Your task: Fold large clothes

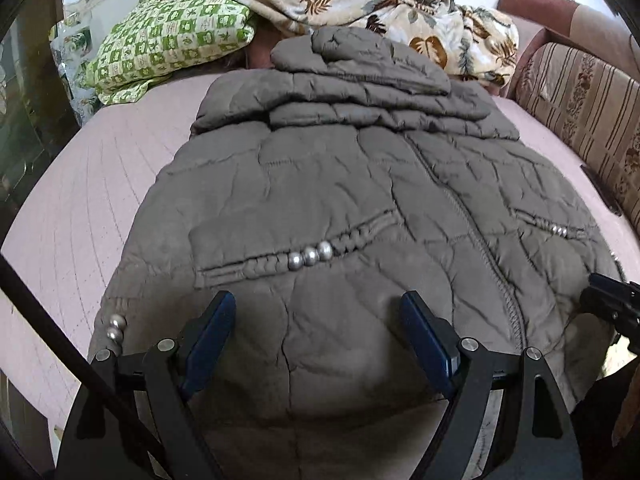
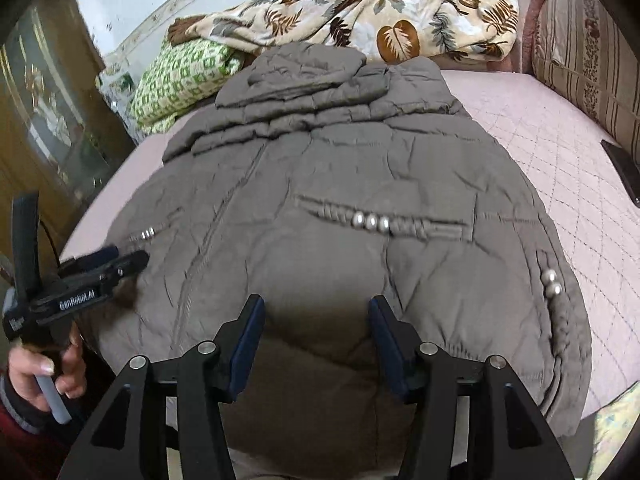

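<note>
A grey-brown quilted jacket [image 1: 340, 208] lies front up on the pink bed cover, sleeves folded across the chest near the hood. It also shows in the right wrist view [image 2: 328, 184]. My left gripper [image 1: 318, 304] is open over the left part of the hem, below a pocket with three silver beads [image 1: 310, 257]. My right gripper [image 2: 316, 312] is open over the right part of the hem, below the other beaded pocket [image 2: 370, 222]. The left gripper shows in the right wrist view [image 2: 120, 260], at the jacket's left edge. Neither holds cloth.
A green checked pillow [image 1: 172, 44] and a leaf-print blanket [image 1: 360, 0] lie beyond the hood. A striped sofa back [image 1: 584, 108] runs along the right. A dark phone [image 2: 624, 172] lies by it. A wooden cabinet [image 2: 44, 112] stands at the left.
</note>
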### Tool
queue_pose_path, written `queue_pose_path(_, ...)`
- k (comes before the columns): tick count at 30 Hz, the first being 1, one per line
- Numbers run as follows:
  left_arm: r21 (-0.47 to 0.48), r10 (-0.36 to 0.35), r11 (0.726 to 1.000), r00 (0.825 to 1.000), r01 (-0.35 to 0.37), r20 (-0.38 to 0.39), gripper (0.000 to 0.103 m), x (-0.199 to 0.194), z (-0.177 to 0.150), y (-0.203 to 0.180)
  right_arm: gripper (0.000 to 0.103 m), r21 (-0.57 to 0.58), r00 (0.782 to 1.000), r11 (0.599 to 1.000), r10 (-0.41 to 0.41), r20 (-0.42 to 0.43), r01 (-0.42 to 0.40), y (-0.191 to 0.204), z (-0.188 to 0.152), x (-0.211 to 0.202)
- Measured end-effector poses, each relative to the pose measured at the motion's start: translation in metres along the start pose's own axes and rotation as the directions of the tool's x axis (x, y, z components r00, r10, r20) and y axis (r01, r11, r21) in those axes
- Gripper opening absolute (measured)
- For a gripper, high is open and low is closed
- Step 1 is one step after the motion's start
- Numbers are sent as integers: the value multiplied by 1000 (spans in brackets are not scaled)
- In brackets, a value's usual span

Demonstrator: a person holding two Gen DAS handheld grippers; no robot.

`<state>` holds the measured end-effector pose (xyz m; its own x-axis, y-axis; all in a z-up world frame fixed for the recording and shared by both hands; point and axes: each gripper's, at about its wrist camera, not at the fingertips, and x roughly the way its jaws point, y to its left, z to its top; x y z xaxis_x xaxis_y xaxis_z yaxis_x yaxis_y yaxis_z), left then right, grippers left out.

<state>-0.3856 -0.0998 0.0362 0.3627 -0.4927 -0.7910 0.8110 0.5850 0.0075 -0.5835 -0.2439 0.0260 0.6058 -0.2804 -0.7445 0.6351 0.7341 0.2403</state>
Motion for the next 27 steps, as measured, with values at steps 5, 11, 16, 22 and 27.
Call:
queue_pose_path(5, 28, 27, 999, 1000, -26, -12, 84, 7, -4, -4, 61, -42, 1000, 999, -26, -12, 26, 0, -9, 4)
queue_pose_path(11, 29, 23, 999, 999, -22, -26, 89, 13, -9, -1, 63, -2, 1000, 1000, 1, -18, -1, -7, -14, 11)
queue_pose_path(16, 29, 29, 999, 1000, -29, -12, 92, 12, -15, -1, 68, -36, 1000, 999, -13, -9, 13, -1, -18, 11)
queue_pose_path(22, 39, 27, 999, 1000, -27, -14, 94, 7, -23, -1, 72, -28, 1000, 1000, -10, -11, 9, 1, -18, 12)
queue_pose_path(27, 20, 33, 999, 999, -34, 33, 99, 8, -30, -1, 79, -42, 1000, 999, -8, -6, 8, 5, -18, 14)
